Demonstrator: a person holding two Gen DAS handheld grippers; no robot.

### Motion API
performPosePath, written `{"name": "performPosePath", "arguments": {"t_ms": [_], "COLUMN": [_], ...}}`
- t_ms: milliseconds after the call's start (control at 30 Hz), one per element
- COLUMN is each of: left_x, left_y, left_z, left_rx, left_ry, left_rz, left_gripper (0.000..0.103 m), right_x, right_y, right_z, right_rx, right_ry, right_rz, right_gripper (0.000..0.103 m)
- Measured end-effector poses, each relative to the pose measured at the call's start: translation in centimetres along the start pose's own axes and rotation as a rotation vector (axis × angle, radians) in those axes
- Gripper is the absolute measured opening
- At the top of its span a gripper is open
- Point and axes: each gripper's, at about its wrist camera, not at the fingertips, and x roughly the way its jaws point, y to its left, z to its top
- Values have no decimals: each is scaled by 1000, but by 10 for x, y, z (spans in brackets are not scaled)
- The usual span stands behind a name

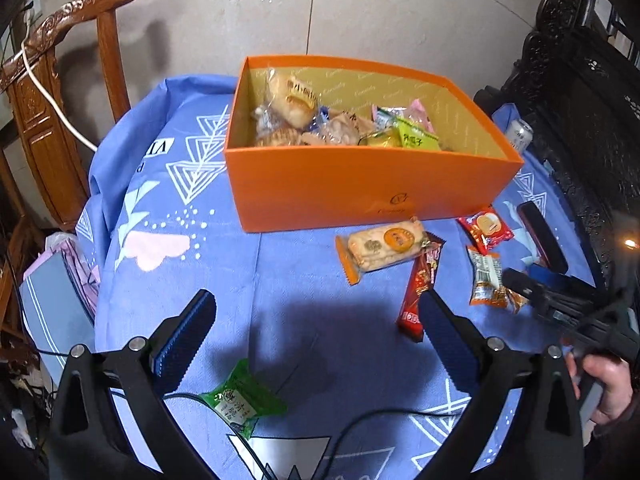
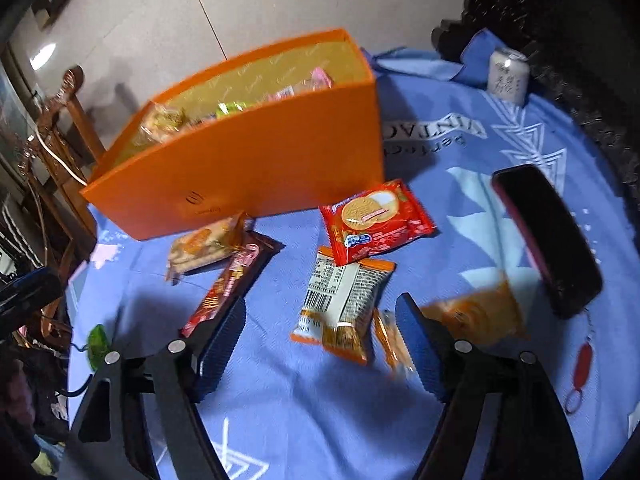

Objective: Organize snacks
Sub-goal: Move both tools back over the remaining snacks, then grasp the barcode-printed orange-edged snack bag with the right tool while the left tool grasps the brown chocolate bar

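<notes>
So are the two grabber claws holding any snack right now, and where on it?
No. The left gripper and right gripper both hang open above the blue patterned tablecloth, pads touching nothing.

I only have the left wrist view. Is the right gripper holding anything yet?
Observer: No. The right gripper is open. A white-and-orange packet lies on the cloth between its fingertips, and the pads are not touching it.
Operator: Is anything hidden behind that gripper from my side?
Observer: Yes. A blurred orange packet lies just outside its right finger.
Operator: What about around the black case?
Observer: A red tag on a ring lies on the cloth by the near end of the black case.
</notes>
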Motion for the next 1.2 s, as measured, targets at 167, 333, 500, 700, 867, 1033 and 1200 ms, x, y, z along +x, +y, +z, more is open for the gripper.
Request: {"name": "performPosePath", "arguments": {"t_ms": [167,333,500,700,867,1033,1200], "left_x": [4,12,20,31,43,66,93], "left_y": [7,11,8,-10,-37,-67,-89], "left_z": [2,4,9,16,16,11,3], "left_rx": [-4,-10,-3,68,165,243,288], "left_ry": [13,30,39,44,63,100,149], "left_rz": [13,26,13,-17,-60,-103,-119], "left_gripper": [99,99,99,99,99,99,99], "right_x": [34,47,47,29,-23,-52,-59], "right_y": [3,14,18,16,16,10,4], "right_z": [4,0,-3,-11,-26,-40,-48], "right_rx": [9,-38,-79,-88,-87,-67,-71], "right_ry": [72,82,84,79,-27,-61,-68], "right_rz": [-23,-99,-164,-138,-10,27,27], "right_gripper": [64,64,43,37,37,37,37]}}
